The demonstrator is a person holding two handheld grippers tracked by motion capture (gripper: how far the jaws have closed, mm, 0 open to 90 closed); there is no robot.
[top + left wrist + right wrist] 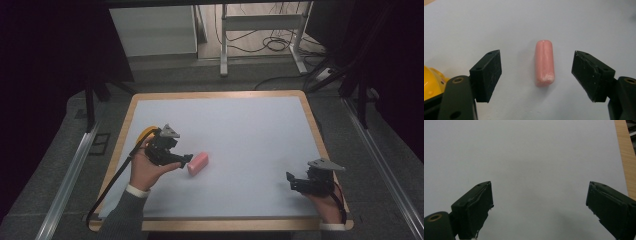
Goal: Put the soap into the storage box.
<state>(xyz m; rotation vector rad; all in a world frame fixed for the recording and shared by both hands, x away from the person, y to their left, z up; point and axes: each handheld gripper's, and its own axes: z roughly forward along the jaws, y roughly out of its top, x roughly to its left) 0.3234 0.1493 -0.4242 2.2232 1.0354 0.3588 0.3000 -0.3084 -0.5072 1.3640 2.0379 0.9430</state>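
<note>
Lying lengthwise between the wide-open left tongs (537,75), the pink block (544,63), untouched; right tongs (540,207) likewise open.

It looked like a lab: a wood-edged tabletop (122,135) on carpet, loose cables (270,42), and metal frame legs (224,45) behind.

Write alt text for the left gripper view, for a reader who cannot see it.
A pink block lies lengthwise on a white table, in line with the gap of the open left gripper, whose two black jaws stand wide apart and touch nothing. A yellow object peeks in at the lower left edge.
</note>
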